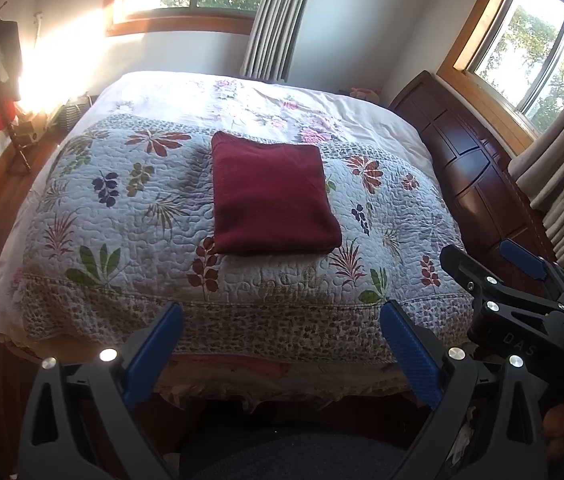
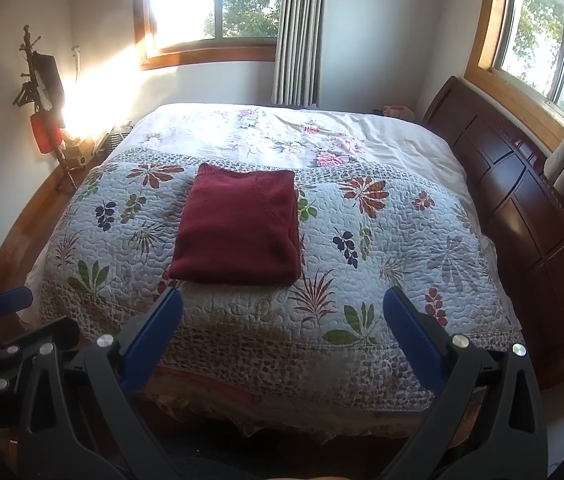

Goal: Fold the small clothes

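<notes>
- One dark red garment [image 1: 272, 196] lies folded into a neat, squarish packet on the quilt [image 1: 130, 216], near the middle of the bed [image 2: 421, 384] and closer to my end than to the far wall.
- My left jaws [image 1: 282, 320] stand wide apart with nothing between the two blue pads; they hang over the near edge of the bed, short of the garment and not touching it.
- My right jaws [image 2: 282, 308] are likewise spread wide and empty, just in front of the garment's near edge, with a strip of quilt between us.
- In the left wrist view my right jaws appear to the right, beside the bed's corner; in the right wrist view my left jaws show low at the left.
- Nothing lies on the quilt between either pair of jaws and the garment; it is the only piece of clothing I can count on the bed.
- A pale floral sheet [image 2: 289, 136] covers the far part of the bed beyond the quilt.
- A dark wooden headboard [image 2: 529, 208] runs along the right side.
- Two windows: one on the far wall [image 2: 218, 4], one on the right wall [image 2: 541, 40], each with pleated curtains [image 2: 299, 36] beside it.
- At the left wall a stand [image 2: 38, 92] carries dark and red items, in strong sun glare; I cannot tell what they are.
</notes>
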`<state>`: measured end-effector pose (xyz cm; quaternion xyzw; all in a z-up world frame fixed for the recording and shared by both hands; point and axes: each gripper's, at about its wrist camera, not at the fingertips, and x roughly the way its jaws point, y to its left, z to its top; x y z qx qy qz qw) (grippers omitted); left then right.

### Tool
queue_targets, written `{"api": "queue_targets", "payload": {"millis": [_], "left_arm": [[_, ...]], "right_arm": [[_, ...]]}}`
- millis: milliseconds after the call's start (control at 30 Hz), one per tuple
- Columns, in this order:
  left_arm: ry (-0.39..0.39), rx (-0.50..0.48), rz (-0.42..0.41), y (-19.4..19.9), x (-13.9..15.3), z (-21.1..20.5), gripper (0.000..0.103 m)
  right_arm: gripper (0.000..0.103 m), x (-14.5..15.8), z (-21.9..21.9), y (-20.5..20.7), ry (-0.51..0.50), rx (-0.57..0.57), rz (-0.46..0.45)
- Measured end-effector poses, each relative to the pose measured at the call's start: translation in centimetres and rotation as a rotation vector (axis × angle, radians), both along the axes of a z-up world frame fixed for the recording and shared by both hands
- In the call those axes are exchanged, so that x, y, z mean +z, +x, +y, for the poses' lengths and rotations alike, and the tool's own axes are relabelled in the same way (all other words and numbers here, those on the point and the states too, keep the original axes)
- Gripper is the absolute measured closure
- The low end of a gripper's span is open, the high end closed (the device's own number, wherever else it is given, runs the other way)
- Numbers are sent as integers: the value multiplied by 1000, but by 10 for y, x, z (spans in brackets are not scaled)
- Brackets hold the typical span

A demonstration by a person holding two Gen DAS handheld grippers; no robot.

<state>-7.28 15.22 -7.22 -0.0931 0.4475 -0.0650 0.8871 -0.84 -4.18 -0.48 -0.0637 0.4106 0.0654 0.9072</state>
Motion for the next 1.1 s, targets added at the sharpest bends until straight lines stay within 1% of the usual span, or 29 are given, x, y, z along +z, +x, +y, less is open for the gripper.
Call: {"api": "queue_targets", "payload": {"millis": [567,1100], "left_arm": [[-5,3,5,3,-3,2,4],[-11,8,10,9,-6,5,4]], "right_arm": [[3,-1,-2,3,-1,2,7],[3,-5,-1,17,-6,10,23]]}}
